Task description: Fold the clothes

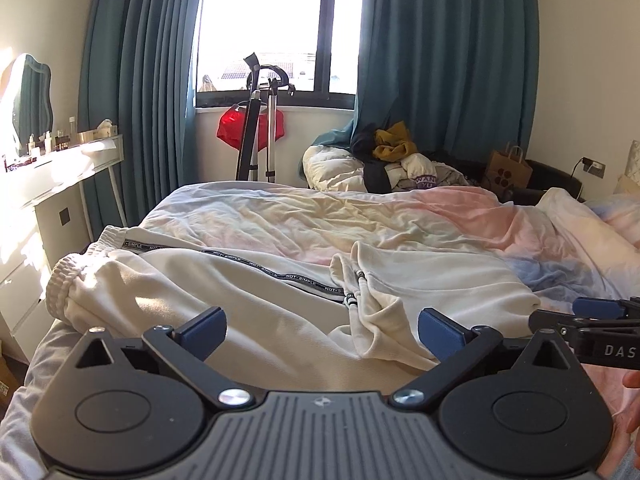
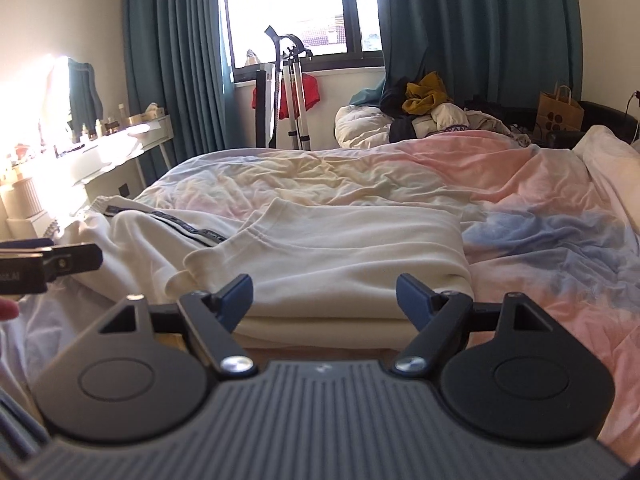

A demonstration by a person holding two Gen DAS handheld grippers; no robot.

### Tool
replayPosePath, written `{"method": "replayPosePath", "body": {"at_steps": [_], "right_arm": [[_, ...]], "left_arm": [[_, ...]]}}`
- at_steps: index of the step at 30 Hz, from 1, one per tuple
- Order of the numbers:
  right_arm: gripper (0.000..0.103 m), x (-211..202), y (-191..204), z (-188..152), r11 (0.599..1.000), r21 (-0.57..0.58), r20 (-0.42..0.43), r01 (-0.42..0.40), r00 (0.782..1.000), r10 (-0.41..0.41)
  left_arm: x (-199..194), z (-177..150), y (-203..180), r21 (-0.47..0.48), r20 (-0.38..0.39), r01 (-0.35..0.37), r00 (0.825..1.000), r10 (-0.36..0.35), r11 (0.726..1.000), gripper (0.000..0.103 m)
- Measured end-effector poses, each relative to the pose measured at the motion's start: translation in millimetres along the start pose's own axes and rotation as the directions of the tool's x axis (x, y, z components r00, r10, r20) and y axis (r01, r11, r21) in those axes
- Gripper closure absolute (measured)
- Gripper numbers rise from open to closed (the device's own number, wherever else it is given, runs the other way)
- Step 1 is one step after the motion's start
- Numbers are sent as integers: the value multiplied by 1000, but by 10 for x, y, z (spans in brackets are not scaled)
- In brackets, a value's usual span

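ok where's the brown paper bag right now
The brown paper bag stands beyond the bed's far right corner, right of the clothes pile, below the teal curtain.

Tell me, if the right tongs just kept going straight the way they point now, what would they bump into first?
Most likely the cream trousers folded on the bed. The right tongs stand open and empty, aimed slightly downward at the near edge of that folded stack. Depth is hard to judge here, so take it as a likely guess.

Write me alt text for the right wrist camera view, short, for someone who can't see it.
An open right gripper hovers empty at the near edge of cream trousers, partly folded on a bed with a pastel duvet. The left gripper juts in at left; teal curtains frame a bright window behind.
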State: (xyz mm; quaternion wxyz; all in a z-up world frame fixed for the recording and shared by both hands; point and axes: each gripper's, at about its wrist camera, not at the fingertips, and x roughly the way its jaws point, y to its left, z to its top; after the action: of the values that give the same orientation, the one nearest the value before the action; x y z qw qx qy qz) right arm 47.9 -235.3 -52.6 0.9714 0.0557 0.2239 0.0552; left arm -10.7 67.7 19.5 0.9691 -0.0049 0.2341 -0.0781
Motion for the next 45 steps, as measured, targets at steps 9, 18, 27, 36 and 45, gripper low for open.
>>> {"method": "replayPosePath", "body": {"at_steps": [9, 18, 27, 36, 45], "right_arm": [[23, 59, 22, -35, 999, -1, -4, 47, 999, -47], [23, 159, -5, -64, 996, 12, -34, 85, 996, -84], [23, 285, -67, -94, 995, 86, -81, 43, 996, -36], [23, 437, -141, -116, 989, 134, -118, 58, 992, -42], [23, 773, -158, 211, 992, 44, -50, 119, 992, -117]], "left_arm": [[158, -28, 198, -73, -63, 16, 998, -21, 997, 0], [474, -65, 1266, -532, -243, -108, 970, -29, 840, 3], [873, -224, 2603, -843, -249, -212, 969, -9, 494, 15], [1356, -192, 3022, -829, -191, -230, 973, 129, 510, 29], [1485, 39, 2892, -730, -143, -242, 968, 204, 639, 80]]}}
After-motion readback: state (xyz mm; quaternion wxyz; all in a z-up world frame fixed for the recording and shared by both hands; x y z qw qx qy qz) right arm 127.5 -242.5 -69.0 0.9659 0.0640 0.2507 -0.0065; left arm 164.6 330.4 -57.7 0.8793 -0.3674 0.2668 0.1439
